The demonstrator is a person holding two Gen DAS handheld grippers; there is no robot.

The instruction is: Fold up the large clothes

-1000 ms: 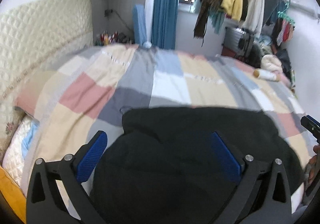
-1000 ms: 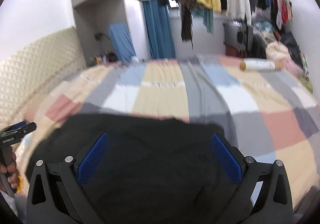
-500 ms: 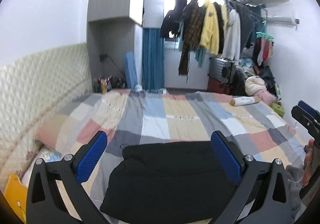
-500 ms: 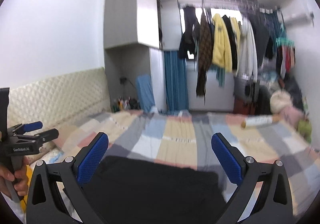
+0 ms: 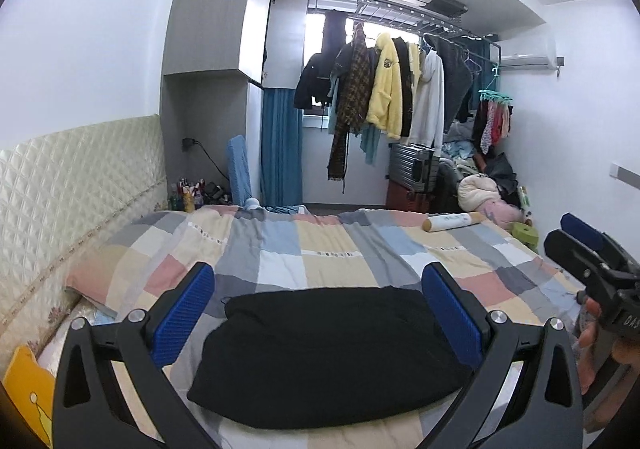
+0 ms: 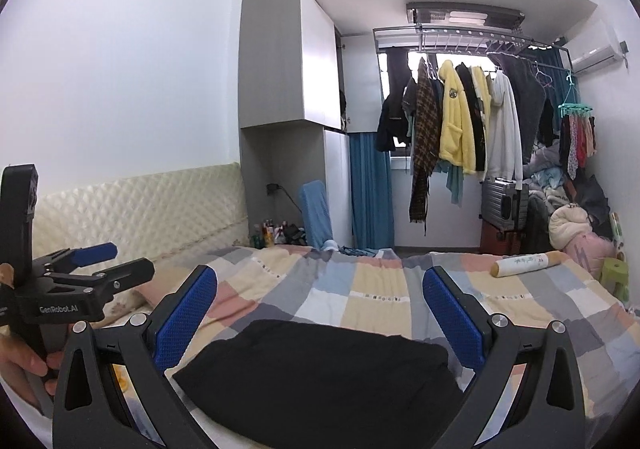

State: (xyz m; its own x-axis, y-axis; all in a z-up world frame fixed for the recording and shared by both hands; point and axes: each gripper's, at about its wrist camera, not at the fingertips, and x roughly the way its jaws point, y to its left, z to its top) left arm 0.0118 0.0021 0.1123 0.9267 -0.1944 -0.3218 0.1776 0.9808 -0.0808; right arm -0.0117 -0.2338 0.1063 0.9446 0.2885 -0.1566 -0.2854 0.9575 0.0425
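- The black garment [image 5: 328,353] lies folded into a compact, roughly rectangular bundle on the near part of the bed [image 5: 320,249], on top of the patchwork cover [image 5: 280,269] of grey, beige, pink and pale blue squares.
- In the left wrist view, the left gripper [image 5: 320,313] is held above the bundle with its jaws spread wide and nothing between them; the blue pads [image 5: 182,313] frame the garment on either side without touching it.
- In the right wrist view, the right gripper [image 6: 320,317] is likewise raised over the garment [image 6: 316,381], jaws released and empty, blue pads [image 6: 454,317] well apart.
- Each gripper shows in the other's camera: the right one at the right edge of the left view [image 5: 588,253], and the left one at the left edge of the right view [image 6: 92,269], each gripped by a hand [image 6: 24,361] and clear of the cloth.
- A cream quilted headboard [image 5: 72,185] runs along the left side of the bed.
- A pale cylindrical roll [image 5: 454,221] rests on the far right part of the cover, well apart from the garment.
- Beyond the bed, a rack of hanging clothes [image 5: 400,89] stands before the window, a yellow jacket [image 5: 386,93] among them.
- A blue curtain [image 5: 280,149] hangs beside a grey cabinet [image 5: 216,17].
- A silver suitcase [image 5: 412,167] stands below the rack.
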